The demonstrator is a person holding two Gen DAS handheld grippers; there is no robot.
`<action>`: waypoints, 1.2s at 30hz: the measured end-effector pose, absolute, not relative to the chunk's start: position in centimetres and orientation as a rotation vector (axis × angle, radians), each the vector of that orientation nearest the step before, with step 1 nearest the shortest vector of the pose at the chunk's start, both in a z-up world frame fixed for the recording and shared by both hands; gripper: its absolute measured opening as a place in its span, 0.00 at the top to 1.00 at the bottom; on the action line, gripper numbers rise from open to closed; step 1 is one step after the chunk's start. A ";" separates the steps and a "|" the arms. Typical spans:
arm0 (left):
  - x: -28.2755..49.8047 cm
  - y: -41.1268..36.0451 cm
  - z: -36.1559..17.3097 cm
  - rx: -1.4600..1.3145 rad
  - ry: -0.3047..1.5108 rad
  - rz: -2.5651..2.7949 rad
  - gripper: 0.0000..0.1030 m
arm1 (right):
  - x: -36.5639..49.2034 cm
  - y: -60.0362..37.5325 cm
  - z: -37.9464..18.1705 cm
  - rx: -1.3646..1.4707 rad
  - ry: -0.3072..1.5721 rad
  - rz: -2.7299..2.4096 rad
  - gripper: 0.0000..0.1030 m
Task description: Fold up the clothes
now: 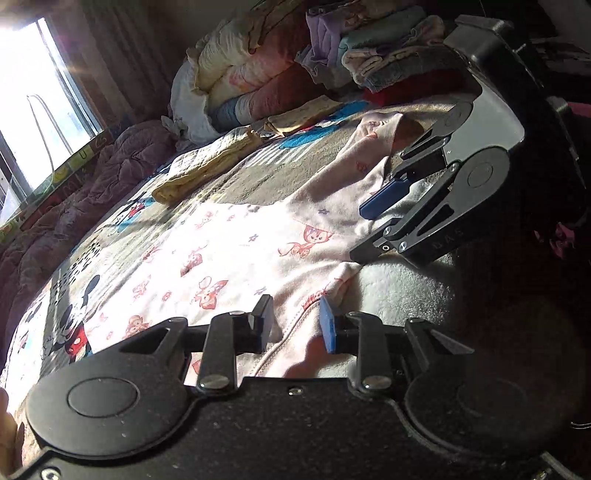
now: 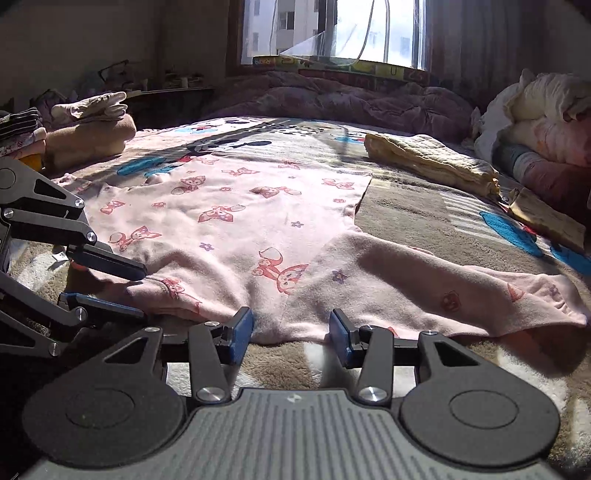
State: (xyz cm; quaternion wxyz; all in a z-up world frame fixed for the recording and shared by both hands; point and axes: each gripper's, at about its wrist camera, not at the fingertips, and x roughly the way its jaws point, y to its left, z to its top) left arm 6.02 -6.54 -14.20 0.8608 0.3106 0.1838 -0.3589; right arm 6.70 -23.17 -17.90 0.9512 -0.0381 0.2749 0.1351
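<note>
A pink long-sleeved top (image 1: 221,240) (image 2: 229,206) with fox prints lies spread flat on a cartoon-print blanket (image 1: 74,314) (image 2: 424,206). One sleeve (image 2: 461,291) stretches out to the right. My left gripper (image 1: 295,325) (image 2: 142,291) is open at the top's near edge, with a fold of pink cloth lying between its pads and not pinched. My right gripper (image 2: 290,336) (image 1: 373,225) is open too, just short of the hem near the sleeve's root, with only blanket between its fingers. The two grippers stand close together along the same edge.
A folded yellow cloth (image 1: 207,166) (image 2: 432,158) lies beyond the top. Rolled bedding (image 1: 240,74) (image 2: 535,110) and a stack of folded clothes (image 1: 376,48) sit at one side, more folded items (image 2: 88,129) at the other. A purple quilt (image 2: 351,96) lies under the window (image 2: 332,29).
</note>
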 end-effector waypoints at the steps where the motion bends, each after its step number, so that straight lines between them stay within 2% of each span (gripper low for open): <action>1: 6.1 -6.7 -14.0 0.604 0.357 -0.760 0.75 | 6.4 -23.3 -17.9 -0.073 0.558 0.275 0.55; 6: 6.4 -9.7 -16.5 0.700 0.463 -0.816 0.68 | 5.1 -26.0 -16.6 0.080 0.496 0.241 0.54; 9: 6.4 -9.8 -15.9 0.698 0.438 -0.815 0.67 | 4.6 -30.8 -16.0 0.331 0.458 0.127 0.54; 11: 6.3 -9.5 -14.8 0.647 0.382 -0.808 0.63 | 4.1 -35.0 -16.3 0.542 0.423 0.017 0.50; 13: 6.5 -9.6 -14.2 0.581 0.364 -0.809 0.59 | 4.2 -38.4 -17.2 0.702 0.412 -0.066 0.43; 16: 6.7 -10.6 -14.4 0.561 0.362 -0.822 0.59 | 5.0 -42.7 -18.5 0.881 0.389 -0.166 0.42; 20: 7.0 -11.8 -15.3 0.580 0.400 -0.852 0.59 | 7.6 -46.2 -18.7 0.873 0.402 -0.237 0.40; 26: 8.1 -12.3 -16.2 0.590 0.443 -0.850 0.56 | 12.2 -49.1 -19.1 0.702 0.504 -0.157 0.40; 29: 8.8 -12.2 -16.3 0.569 0.461 -0.847 0.54 | 13.3 -49.2 -18.8 0.595 0.559 -0.094 0.50; 30: 9.0 -12.1 -16.3 0.562 0.466 -0.846 0.53 | 13.5 -49.0 -18.7 0.550 0.577 -0.075 0.59; 32: 9.2 -12.3 -16.4 0.561 0.472 -0.848 0.53 | 13.7 -48.6 -18.5 0.485 0.598 -0.037 0.65; 34: 9.4 -12.4 -16.5 0.559 0.480 -0.851 0.52 | 13.6 -48.2 -18.0 0.427 0.604 -0.010 0.80; 36: 9.6 -12.4 -16.5 0.549 0.492 -0.852 0.51 | 13.2 -47.7 -17.4 0.378 0.593 -0.007 0.89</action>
